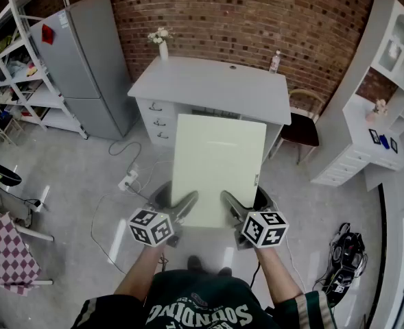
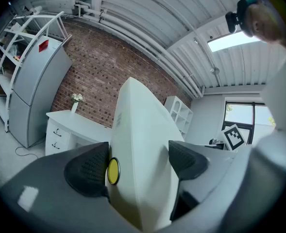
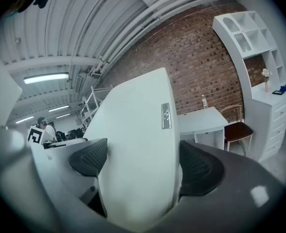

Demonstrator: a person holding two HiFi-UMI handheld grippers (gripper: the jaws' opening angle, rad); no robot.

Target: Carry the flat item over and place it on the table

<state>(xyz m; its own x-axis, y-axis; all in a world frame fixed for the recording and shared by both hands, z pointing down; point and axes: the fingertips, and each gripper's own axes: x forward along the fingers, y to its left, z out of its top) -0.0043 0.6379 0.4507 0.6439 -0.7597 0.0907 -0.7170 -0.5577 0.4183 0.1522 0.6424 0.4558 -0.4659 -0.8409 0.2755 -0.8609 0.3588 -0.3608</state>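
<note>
A flat pale cream board (image 1: 217, 163) hangs level in front of me, above the floor and short of the white table (image 1: 208, 82). My left gripper (image 1: 186, 201) clamps the board's near edge at its left, and my right gripper (image 1: 230, 201) clamps the same edge at its right. In the left gripper view the board (image 2: 143, 125) fills the gap of the left gripper (image 2: 139, 164), both dark pads against it. The right gripper view shows the board (image 3: 133, 130) wedged in the right gripper (image 3: 143, 163) in the same way. The board hides part of the table's front.
A vase of flowers (image 1: 162, 44) and a small bottle (image 1: 276, 62) stand at the table's back edge. A chair (image 1: 303, 126) stands right of it, a grey fridge (image 1: 92, 60) left. White shelving (image 1: 387, 101) is at the right. Cables (image 1: 129, 180) lie on the floor.
</note>
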